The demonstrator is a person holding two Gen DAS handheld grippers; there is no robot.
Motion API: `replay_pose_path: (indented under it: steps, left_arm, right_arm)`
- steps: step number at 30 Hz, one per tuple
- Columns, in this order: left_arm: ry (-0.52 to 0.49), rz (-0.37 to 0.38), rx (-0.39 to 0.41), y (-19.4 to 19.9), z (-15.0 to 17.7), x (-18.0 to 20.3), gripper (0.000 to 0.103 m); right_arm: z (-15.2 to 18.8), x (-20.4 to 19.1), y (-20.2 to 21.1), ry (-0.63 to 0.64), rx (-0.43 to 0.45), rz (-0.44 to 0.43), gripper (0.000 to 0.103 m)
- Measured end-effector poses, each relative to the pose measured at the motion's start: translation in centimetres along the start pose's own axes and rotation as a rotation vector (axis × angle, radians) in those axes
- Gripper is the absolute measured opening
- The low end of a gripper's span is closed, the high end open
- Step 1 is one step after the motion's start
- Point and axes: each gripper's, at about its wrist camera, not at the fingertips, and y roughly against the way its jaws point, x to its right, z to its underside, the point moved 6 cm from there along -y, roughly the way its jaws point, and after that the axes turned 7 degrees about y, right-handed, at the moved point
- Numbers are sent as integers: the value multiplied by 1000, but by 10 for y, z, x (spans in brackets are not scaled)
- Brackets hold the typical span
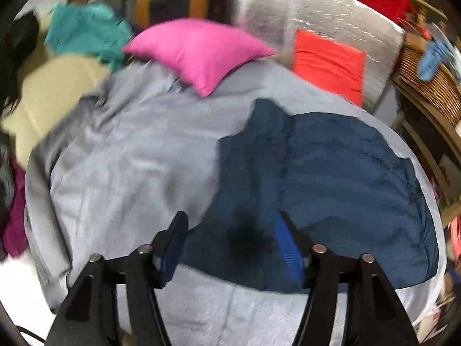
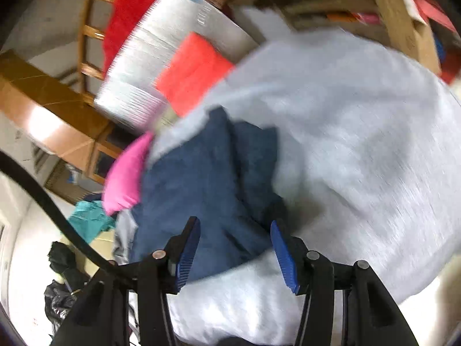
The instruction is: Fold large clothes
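Motion blur throughout, navy garment [image 1: 331, 173] folded on grey blanket [image 1: 129, 158]; edges smeared

The right gripper [image 2: 234, 248] hovers with jaws apart above the folded navy garment [image 2: 207, 178] on the grey bedspread [image 2: 360, 144], nothing between them.

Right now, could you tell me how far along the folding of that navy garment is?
Done: the navy garment lies folded into a compact block on the grey bedspread. In hand: nothing; the left gripper and right gripper are both open and empty above it. Left: the crumpled teal cloth beyond the pink pillow looks unfolded.
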Motion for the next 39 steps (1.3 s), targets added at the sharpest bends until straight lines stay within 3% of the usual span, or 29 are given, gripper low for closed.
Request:
replay_pose_path:
  steps: [5,7,9,11,17,25,30,36,39]
  left_arm:
    - [-145,-59,-26,-34,16,37,66]
    - [-171,-76,-54,-53,29,39,66]
    - [-173,-73,-30,-55,31,36,67]
    - [-175,-69,-21,-55,30,36,68]
    - [-195,-73,-4,-59,29,38,69]
    - [-195,-70,-2,-60,27,43,69]
    - [-200,-69,1,-60,28,47,69]
    - [-185,-61,-14,-64,27,46,71]
    - [-178,-68,-20,-68,27,44,79]
  right_arm:
    - [2,-31,-38,80,-44,-27,52]
    - [11,-32,-65,107,-96,5,52]
    - [25,-18,-92,102,-169,73,51]
    - [31,-8,-104,93,-181,111,39]
    - [34,-14,-116,175,-183,158,39]
    - [14,-16,-140,116,-232,185,39]
    - [8,-11,-149,110,-218,186,39]
    - [24,-7,-128,164,-186,175,39]
    - [32,-2,-117,151,-168,173,39]
